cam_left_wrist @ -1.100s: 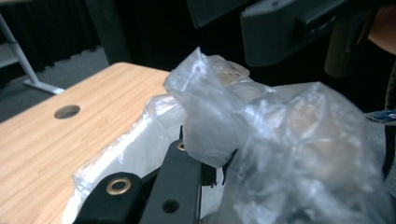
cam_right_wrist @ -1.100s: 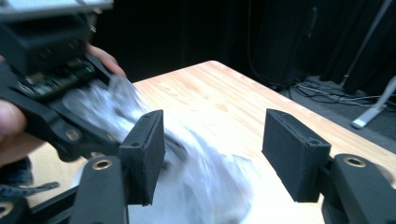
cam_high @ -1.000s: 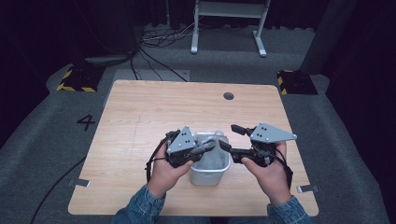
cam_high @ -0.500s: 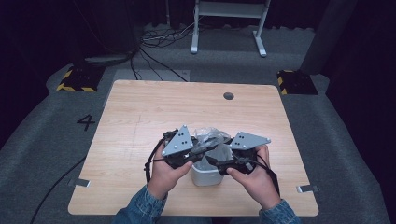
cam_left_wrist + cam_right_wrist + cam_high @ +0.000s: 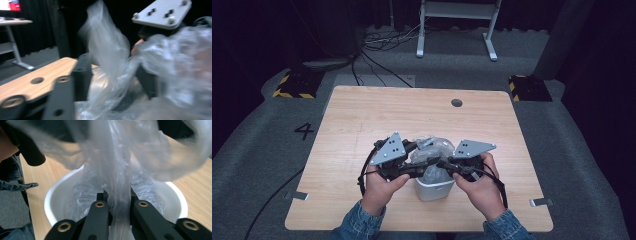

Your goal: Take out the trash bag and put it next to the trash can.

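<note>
1. Right gripper view: a gathered fold of the clear plastic bag is being clamped between the closed jaws of the right gripper, which have just been closing, above the white bin.
2. High view: the bin is being kept near the front edge of the table, the bag bunched over its mouth between both grippers.
3. Left gripper view: the jaws of the left gripper have just been opening and are being held apart; loose film is lying between them, unpressed.
4. Risk: the thin film is likely being stretched at the one pinch; a sharp pull could tear it.
5. Risk: the light bin could be lifted or tipped.
6. Risk: the freed edge could slump back inside.
</note>
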Motion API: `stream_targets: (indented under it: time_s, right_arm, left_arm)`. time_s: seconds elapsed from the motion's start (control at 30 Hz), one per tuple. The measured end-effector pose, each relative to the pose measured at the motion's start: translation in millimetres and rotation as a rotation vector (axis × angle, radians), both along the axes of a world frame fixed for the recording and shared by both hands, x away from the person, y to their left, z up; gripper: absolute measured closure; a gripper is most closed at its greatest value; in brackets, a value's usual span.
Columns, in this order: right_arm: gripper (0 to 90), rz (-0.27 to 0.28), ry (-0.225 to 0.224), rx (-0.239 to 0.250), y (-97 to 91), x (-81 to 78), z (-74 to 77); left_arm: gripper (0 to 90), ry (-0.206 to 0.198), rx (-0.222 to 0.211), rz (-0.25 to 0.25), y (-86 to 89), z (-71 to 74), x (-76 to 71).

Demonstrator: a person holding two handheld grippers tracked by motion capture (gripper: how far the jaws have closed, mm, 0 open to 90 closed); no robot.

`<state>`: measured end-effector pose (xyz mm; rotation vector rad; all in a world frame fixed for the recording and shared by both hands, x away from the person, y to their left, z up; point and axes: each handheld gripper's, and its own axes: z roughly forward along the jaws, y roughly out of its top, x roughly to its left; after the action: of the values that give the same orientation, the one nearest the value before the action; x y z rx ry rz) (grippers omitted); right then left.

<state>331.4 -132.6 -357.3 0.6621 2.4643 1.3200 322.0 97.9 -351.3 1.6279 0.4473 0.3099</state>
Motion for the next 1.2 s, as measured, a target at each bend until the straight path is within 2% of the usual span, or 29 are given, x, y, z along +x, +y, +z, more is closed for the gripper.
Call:
stream_targets:
  time_s: [0.1, 0.13, 0.37, 0.67, 0.87, 1.03, 1.17, 1.2]
  right_arm:
    - [87.7, 0.001, 0.000, 0.008, 0.3, 0.8, 3.2]
    - [87.7, 0.004, 0.002, 0.011, 0.2, 1.3, 4.7]
    - [87.6, 0.009, -0.016, 0.027, -1.5, 1.7, 21.8]
    - [87.0, 0.032, -0.043, 0.084, -7.1, 8.8, 44.8]
    - [87.1, 0.049, -0.068, 0.103, -7.5, 14.8, 60.9]
    - [87.2, 0.074, -0.080, 0.104, -2.5, 18.1, 70.0]
    - [87.7, 0.090, -0.087, 0.076, 5.9, 19.0, 72.1]
    - [87.8, 0.093, -0.090, 0.071, 7.3, 19.6, 72.2]
  left_arm:
    - [34.0, -0.007, 0.001, 0.037, 6.7, 0.7, -1.7]
    - [33.0, -0.017, 0.011, 0.047, 9.8, 1.7, -3.1]
    - [28.9, -0.052, 0.064, 0.105, 35.9, 10.1, -17.1]
    - [27.3, -0.032, 0.103, 0.216, 67.1, 3.5, -31.3]
    - [26.9, -0.022, 0.095, 0.284, 88.5, 0.2, -43.5]
    - [26.2, -0.030, 0.087, 0.312, 98.0, -1.3, -53.4]
    - [25.8, -0.018, 0.050, 0.312, 103.3, -3.1, -59.1]
    - [25.8, -0.022, 0.029, 0.317, 105.1, -2.7, -60.4]
